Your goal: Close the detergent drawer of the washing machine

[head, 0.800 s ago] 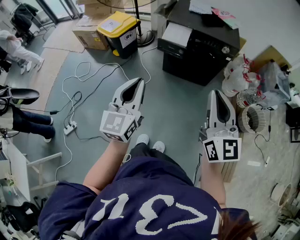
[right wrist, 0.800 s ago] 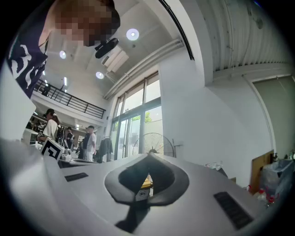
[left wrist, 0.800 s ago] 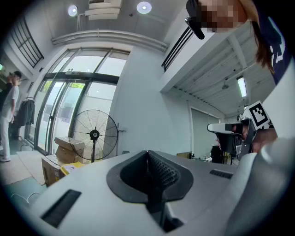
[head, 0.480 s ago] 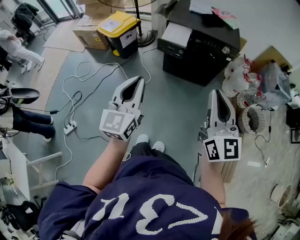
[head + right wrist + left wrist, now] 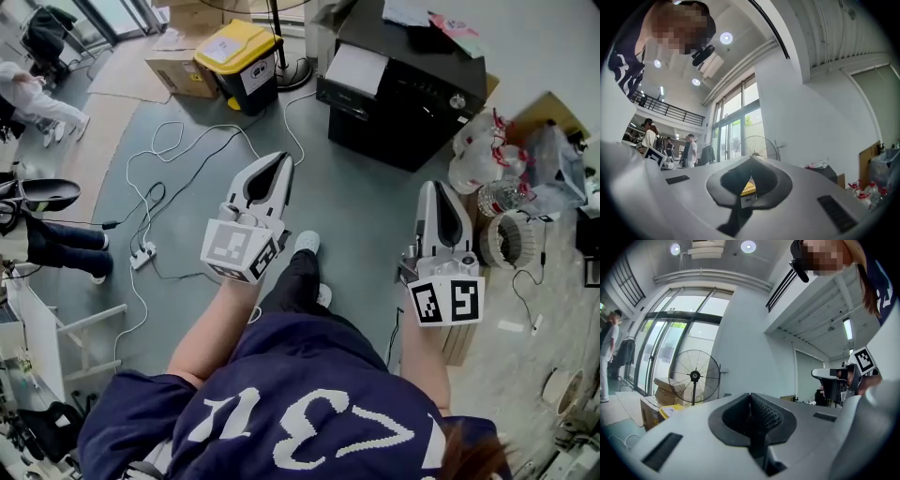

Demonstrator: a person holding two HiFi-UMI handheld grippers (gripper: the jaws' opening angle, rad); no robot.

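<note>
A black washing machine (image 5: 405, 89) stands on the floor ahead, seen from above in the head view, with a knob on its front and a white panel (image 5: 355, 69) on its left top. Whether that panel is the detergent drawer I cannot tell. My left gripper (image 5: 280, 160) is shut and holds nothing, well short of the machine. My right gripper (image 5: 434, 186) is also shut and holds nothing, below the machine's right side. In the left gripper view the left gripper (image 5: 751, 397) has its jaws pressed together. In the right gripper view the right gripper (image 5: 751, 159) likewise has its jaws together.
A black bin with a yellow lid (image 5: 238, 54) and a cardboard box (image 5: 176, 73) stand at the far left, by a fan's base (image 5: 292, 71). Cables (image 5: 178, 155) and a power strip (image 5: 142, 254) lie on the grey floor. Plastic bags (image 5: 487, 150) and a wicker basket (image 5: 509, 240) crowd the right.
The person's one foot has stepped forward toward the machine. Both grippers stay shut and keep almost the same places in the view.
</note>
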